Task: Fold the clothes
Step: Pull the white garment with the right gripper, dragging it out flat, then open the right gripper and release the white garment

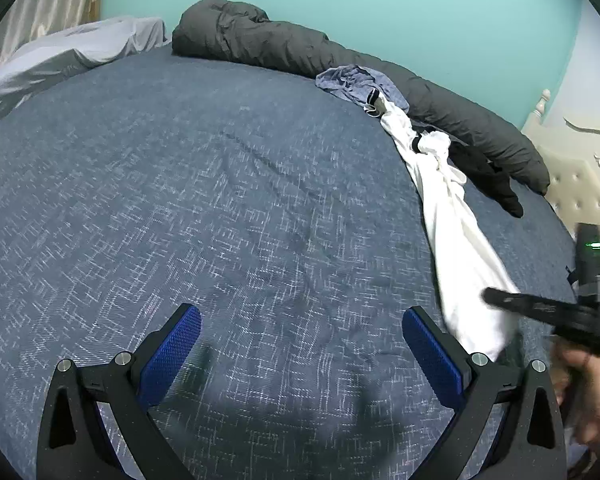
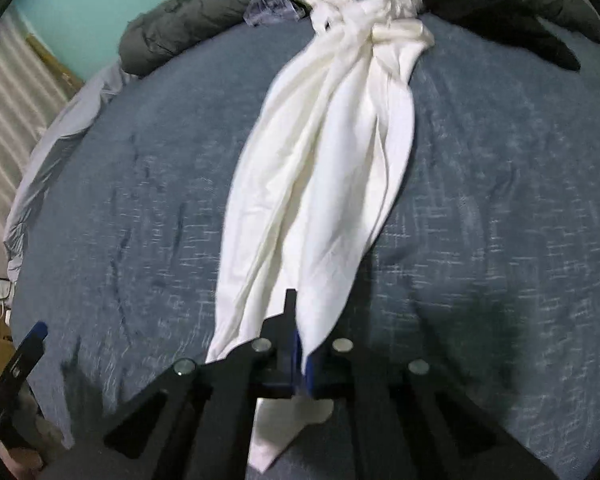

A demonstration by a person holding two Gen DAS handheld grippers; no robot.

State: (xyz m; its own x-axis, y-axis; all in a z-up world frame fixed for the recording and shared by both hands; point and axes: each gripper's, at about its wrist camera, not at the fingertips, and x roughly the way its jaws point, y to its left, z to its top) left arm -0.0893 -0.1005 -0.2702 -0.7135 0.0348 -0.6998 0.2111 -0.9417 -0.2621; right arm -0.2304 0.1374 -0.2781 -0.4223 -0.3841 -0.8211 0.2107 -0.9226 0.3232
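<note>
A white garment [image 2: 320,152] lies stretched out in long bunched folds across the blue bed cover [image 2: 500,200]. Its near edge is clamped in my right gripper [image 2: 300,344], which is shut on the cloth; a white corner hangs below the jaws. In the left wrist view the same white garment [image 1: 456,224] runs along the right side, and the right gripper [image 1: 540,312] shows at its near end with a hand behind it. My left gripper [image 1: 300,340] hovers open over bare blue cover, left of the garment, with nothing between its blue pads [image 1: 172,356].
A dark grey rolled duvet [image 1: 300,48] lines the far edge of the bed. A blue-grey garment [image 1: 356,84] and a black garment [image 1: 488,176] lie at the white garment's far end. A pale sheet [image 1: 60,60] sits far left, a cream headboard [image 1: 580,176] at right.
</note>
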